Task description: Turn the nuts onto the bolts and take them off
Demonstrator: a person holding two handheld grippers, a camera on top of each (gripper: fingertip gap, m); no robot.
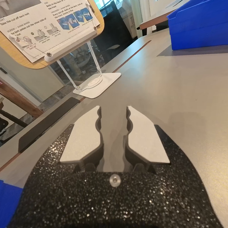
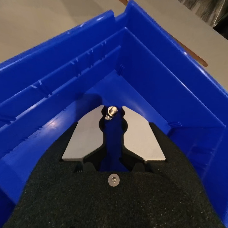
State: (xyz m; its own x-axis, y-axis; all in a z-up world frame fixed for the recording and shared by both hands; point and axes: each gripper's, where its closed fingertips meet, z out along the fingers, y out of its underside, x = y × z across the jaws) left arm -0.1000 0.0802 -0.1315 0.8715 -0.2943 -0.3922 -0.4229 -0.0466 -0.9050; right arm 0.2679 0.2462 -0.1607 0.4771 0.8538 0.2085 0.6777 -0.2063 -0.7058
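Observation:
My right gripper (image 2: pixel 112 109) is inside a blue bin (image 2: pixel 154 76), near its inner corner. Its fingers stand close together on a small silver bolt with a nut on it (image 2: pixel 110 114), which sits tilted at the fingertips against the left finger. The bolt looks sharp while the bin and the background are blurred. My left gripper (image 1: pixel 114 107) is open and empty, low over the grey table (image 1: pixel 160 93). No nuts or bolts show in the left wrist view.
A white stand (image 1: pixel 97 83) holding a wooden board with an instruction sheet (image 1: pixel 40 28) is at the left table edge, ahead of my left gripper. Stacked blue bins (image 1: pixel 199 27) are at the far right. A second blue bin wall (image 2: pixel 55 40) lies behind the first. My hands' fingertips stand some 40 cm from each other.

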